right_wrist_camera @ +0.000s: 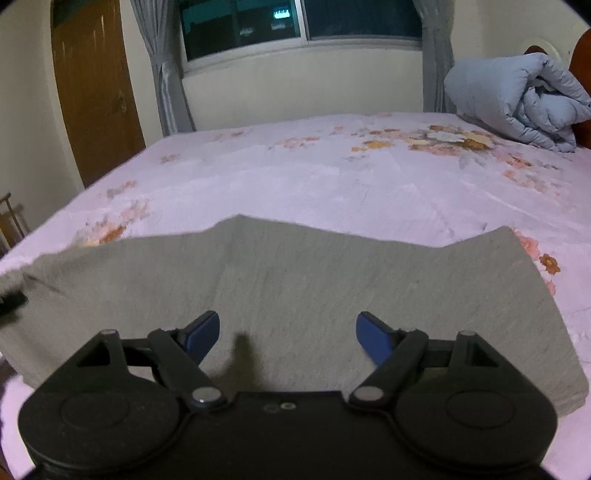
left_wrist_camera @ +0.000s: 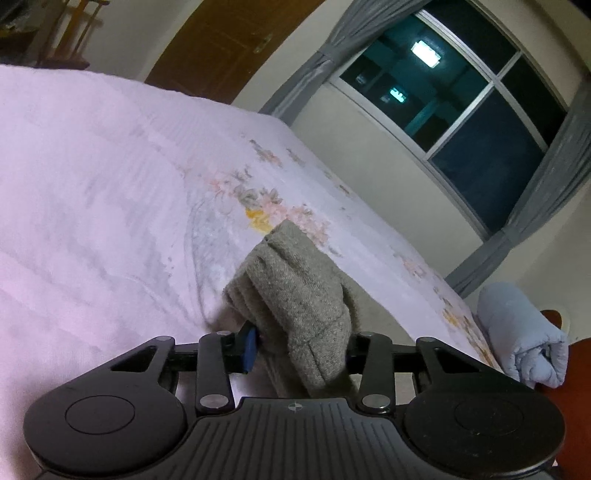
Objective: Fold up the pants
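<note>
The grey pants (right_wrist_camera: 332, 295) lie spread flat across the near part of the bed in the right wrist view. My right gripper (right_wrist_camera: 288, 334) hovers just above them, open and empty, its blue pads wide apart. My left gripper (left_wrist_camera: 295, 343) is shut on a bunched end of the grey pants (left_wrist_camera: 295, 288), which rises in folds between the fingers. The left gripper's tip shows at the far left edge of the right wrist view (right_wrist_camera: 11, 301), at the left end of the pants.
The bed has a pale pink sheet with flower prints (right_wrist_camera: 369, 177). A rolled light blue quilt (right_wrist_camera: 517, 99) lies at the bed's far right corner by a wooden headboard. A window with grey curtains (right_wrist_camera: 295, 26) and a wooden door (right_wrist_camera: 92, 92) are beyond.
</note>
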Available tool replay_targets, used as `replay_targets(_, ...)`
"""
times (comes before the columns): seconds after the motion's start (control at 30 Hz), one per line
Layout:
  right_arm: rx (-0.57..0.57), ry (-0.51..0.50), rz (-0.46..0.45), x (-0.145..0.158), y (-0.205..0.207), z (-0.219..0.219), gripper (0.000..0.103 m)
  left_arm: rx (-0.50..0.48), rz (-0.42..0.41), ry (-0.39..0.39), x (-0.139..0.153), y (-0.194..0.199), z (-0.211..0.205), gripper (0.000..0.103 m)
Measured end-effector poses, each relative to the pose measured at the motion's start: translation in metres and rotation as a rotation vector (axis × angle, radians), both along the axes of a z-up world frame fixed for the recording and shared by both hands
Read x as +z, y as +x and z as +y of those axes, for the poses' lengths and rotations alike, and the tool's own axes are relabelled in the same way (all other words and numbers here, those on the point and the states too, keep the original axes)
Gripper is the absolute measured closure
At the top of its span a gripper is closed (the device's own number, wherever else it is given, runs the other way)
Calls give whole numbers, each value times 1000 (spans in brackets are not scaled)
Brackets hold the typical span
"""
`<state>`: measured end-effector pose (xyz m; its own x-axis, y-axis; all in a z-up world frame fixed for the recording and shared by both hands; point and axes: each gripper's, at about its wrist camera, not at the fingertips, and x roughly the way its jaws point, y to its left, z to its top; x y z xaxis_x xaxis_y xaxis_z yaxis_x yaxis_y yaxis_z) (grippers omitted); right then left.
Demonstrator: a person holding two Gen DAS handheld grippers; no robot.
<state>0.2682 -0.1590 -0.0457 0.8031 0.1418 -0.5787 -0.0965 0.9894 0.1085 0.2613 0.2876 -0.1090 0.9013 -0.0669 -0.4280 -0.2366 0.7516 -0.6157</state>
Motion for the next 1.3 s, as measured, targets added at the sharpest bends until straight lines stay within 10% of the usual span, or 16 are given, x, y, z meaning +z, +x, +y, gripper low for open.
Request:
replay_targets(0.9,30,-148,46,-29,18,20,16,-100,-76,206,80,-17,-27,63)
replay_targets(1.3,-267,85,-245,39,-33,-161,17,-286,-248,379,171,-10,-159,63)
